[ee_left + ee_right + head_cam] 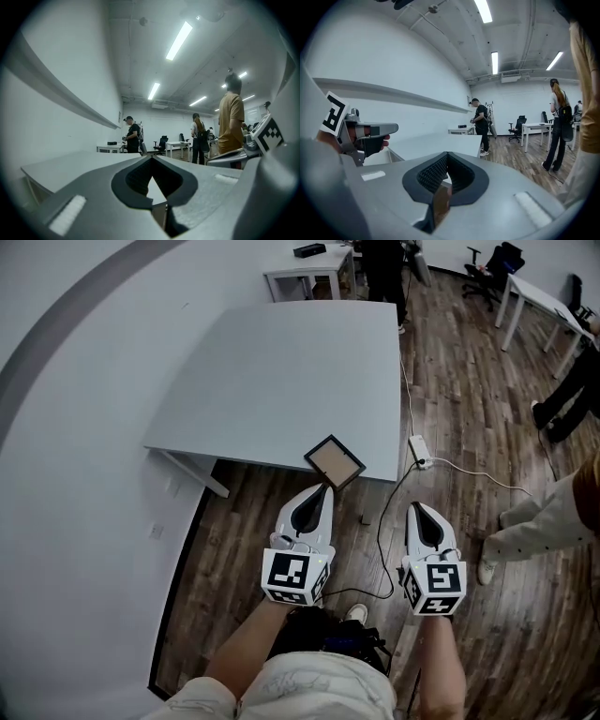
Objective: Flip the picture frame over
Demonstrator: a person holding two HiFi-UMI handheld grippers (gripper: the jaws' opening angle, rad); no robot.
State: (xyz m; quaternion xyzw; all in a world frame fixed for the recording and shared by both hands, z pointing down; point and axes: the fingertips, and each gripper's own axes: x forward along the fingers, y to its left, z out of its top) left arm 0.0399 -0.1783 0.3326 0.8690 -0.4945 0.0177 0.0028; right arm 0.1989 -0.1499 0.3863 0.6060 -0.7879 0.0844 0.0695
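White left claw (323, 490), right claw (415, 508) closed, empty.

Long ceiling lamps (178, 40) give a bright, cool and even light with only a soft shadow under the table (281, 371), all views bend strongly at the edges, and the close left tool (151, 164) and right tool (446, 159) look out of focus between dark corners.

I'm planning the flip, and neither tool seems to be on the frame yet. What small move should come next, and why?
Probably open the left tongs and ease them forward onto the near corner of the picture frame. The frame lies flat at the near edge of the table. The left tongs are shut and empty, with their tips right by that corner. The right tongs, also shut, hang farther back.
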